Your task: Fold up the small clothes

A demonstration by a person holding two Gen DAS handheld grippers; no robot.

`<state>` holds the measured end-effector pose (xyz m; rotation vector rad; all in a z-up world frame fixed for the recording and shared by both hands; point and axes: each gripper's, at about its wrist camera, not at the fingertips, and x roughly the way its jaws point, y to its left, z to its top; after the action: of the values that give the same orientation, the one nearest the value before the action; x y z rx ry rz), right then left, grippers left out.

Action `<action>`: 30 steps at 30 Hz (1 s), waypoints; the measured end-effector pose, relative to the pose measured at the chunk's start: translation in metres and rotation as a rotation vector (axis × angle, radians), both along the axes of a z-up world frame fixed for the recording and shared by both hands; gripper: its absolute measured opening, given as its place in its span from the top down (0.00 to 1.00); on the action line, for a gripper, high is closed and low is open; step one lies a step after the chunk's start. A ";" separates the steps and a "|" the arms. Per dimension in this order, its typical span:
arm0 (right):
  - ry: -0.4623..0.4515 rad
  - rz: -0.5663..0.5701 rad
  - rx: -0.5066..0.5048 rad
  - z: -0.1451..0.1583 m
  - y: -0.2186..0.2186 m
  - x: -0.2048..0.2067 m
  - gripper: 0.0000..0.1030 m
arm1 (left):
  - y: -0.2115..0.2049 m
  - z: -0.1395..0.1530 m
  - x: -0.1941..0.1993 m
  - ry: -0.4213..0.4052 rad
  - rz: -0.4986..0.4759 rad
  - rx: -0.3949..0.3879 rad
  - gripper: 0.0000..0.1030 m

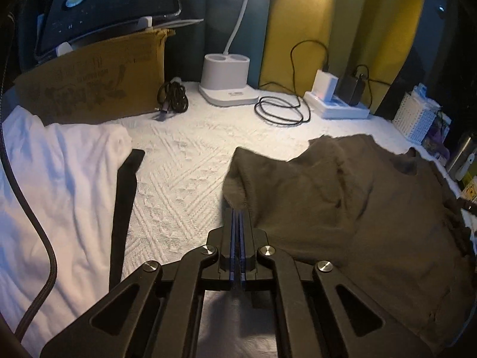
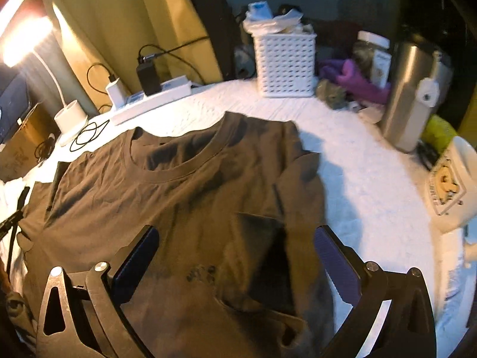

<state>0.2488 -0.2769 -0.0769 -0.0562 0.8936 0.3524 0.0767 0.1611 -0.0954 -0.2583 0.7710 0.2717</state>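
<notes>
The left gripper was clamped on a lifted edge of the shirt, spread on the bench for folding, while the right gripper hung apart above it.

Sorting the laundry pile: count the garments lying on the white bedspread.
2: a brown crew-neck T-shirt spread mid-bed, its edge pinched by the left gripper, and a white garment at far left. Others may be hidden.

The brown T-shirt is soft matt cloth. The desk wears a white, rough embossed cover. The bottle is brushed metal, the basket white plastic, the box matt cardboard.
</notes>
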 end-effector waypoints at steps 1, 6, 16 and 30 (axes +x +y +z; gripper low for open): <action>0.006 0.007 0.001 -0.001 -0.003 -0.001 0.17 | 0.000 0.001 -0.001 -0.006 0.004 -0.007 0.99; 0.032 0.051 -0.001 -0.014 0.005 0.003 0.61 | -0.003 0.004 -0.003 -0.020 -0.002 -0.026 0.99; 0.035 0.145 0.037 -0.009 0.043 0.012 0.95 | -0.001 0.008 -0.012 -0.055 -0.003 -0.091 0.99; 0.018 0.146 -0.055 -0.013 0.040 -0.018 0.95 | -0.029 0.057 -0.017 -0.176 -0.094 -0.124 0.99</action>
<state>0.2306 -0.2374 -0.0897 -0.1698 0.9195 0.4649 0.0602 0.1318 -0.0380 -0.3567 0.6246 0.1103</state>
